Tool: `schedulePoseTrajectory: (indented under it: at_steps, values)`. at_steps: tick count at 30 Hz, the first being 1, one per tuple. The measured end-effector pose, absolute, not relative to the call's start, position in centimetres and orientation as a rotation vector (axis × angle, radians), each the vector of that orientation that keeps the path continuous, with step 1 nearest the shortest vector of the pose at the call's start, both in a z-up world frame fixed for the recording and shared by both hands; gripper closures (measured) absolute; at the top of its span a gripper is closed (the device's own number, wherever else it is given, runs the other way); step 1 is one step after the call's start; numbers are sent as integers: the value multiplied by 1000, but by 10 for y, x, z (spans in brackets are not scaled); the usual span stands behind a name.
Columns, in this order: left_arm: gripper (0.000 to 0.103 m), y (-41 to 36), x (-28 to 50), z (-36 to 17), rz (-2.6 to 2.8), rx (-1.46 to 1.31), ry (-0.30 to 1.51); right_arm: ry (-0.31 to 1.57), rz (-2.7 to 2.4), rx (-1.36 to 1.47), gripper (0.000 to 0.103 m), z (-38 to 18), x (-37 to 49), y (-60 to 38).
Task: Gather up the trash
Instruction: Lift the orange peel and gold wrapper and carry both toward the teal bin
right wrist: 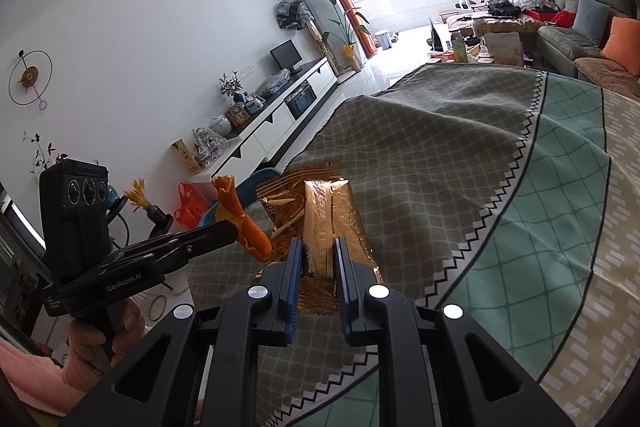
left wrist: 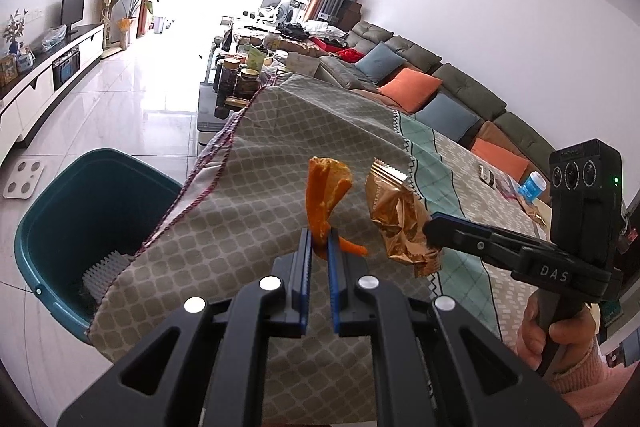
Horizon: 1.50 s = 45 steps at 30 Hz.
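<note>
My left gripper (left wrist: 319, 239) is shut on a curled piece of orange peel (left wrist: 325, 193), which sticks up from between its blue pads above the patterned tablecloth (left wrist: 256, 163). In the right wrist view the same peel (right wrist: 240, 215) hangs from the left gripper (right wrist: 236, 227) at the left. My right gripper (right wrist: 318, 249) is shut on a crumpled gold snack wrapper (right wrist: 320, 211). The left wrist view shows that wrapper (left wrist: 398, 217) held at the tip of the right gripper (left wrist: 430, 227), beside the peel. A teal bin (left wrist: 84, 215) stands on the floor to the left of the table edge.
A grey ridged item (left wrist: 105, 269) lies in the bin. A small blue-labelled bottle (left wrist: 532, 187) and a small pack (left wrist: 488, 175) rest on the far right of the table. A sofa with cushions (left wrist: 420, 83) lines the right wall. A white scale (left wrist: 24, 179) lies on the tiled floor.
</note>
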<state>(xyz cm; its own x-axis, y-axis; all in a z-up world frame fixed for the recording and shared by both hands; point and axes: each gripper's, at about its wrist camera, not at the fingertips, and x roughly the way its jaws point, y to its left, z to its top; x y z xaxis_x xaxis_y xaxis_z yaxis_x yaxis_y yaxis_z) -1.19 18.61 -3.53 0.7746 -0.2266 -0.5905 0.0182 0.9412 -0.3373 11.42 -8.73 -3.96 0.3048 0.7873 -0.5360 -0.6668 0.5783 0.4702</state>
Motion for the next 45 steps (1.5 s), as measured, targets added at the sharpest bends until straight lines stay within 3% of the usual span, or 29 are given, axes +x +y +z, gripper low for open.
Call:
schedulePoseTrajectory:
  at_steps: [45]
  values:
    - [94, 230, -23, -30, -10, -327, 650, 835, 1064, 144, 86, -37, 116, -43]
